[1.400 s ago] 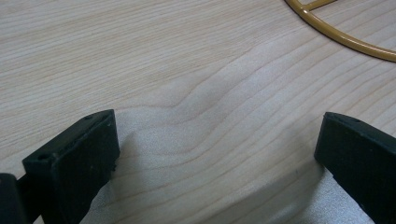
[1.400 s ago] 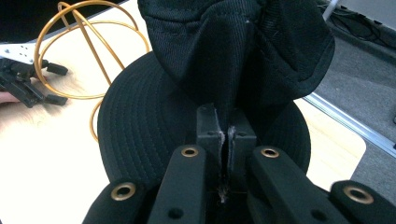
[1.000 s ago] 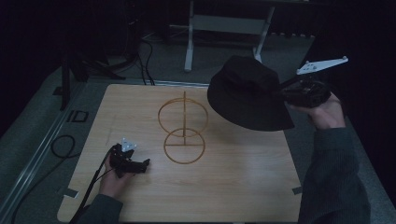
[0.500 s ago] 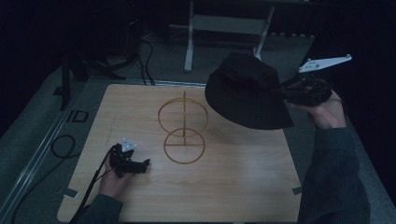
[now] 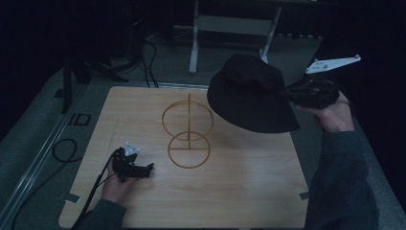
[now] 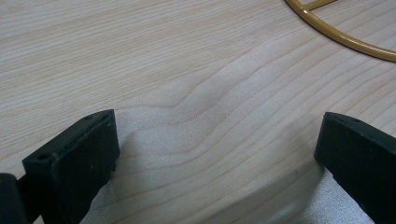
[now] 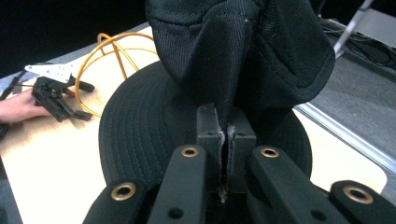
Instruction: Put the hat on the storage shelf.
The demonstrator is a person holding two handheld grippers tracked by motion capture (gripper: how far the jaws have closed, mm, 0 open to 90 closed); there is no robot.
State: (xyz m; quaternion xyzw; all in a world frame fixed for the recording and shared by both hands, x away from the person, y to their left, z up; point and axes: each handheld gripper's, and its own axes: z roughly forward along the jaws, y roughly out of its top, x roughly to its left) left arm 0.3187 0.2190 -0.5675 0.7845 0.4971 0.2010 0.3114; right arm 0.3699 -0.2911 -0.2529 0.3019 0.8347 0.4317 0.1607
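Observation:
A black bucket hat (image 5: 251, 93) hangs in the air above the table's far right part, to the right of a gold wire stand (image 5: 188, 130) made of two rings on a post. My right gripper (image 5: 287, 93) is shut on the hat's fabric, and in the right gripper view its jaws pinch a fold of the hat (image 7: 224, 60) tightly. My left gripper (image 5: 149, 168) rests on the wooden table (image 5: 249, 191) at the front left, jaws wide apart with bare wood between them. The stand's base ring (image 6: 336, 37) curves past in the left gripper view.
Cables (image 5: 62, 151) lie on the floor left of the table, and a white frame leg (image 5: 194, 40) stands behind it. The person's right sleeve (image 5: 342, 187) runs along the table's right edge.
The hat has drifted slightly to the left toward the stand; both hands have otherwise stayed where they were.

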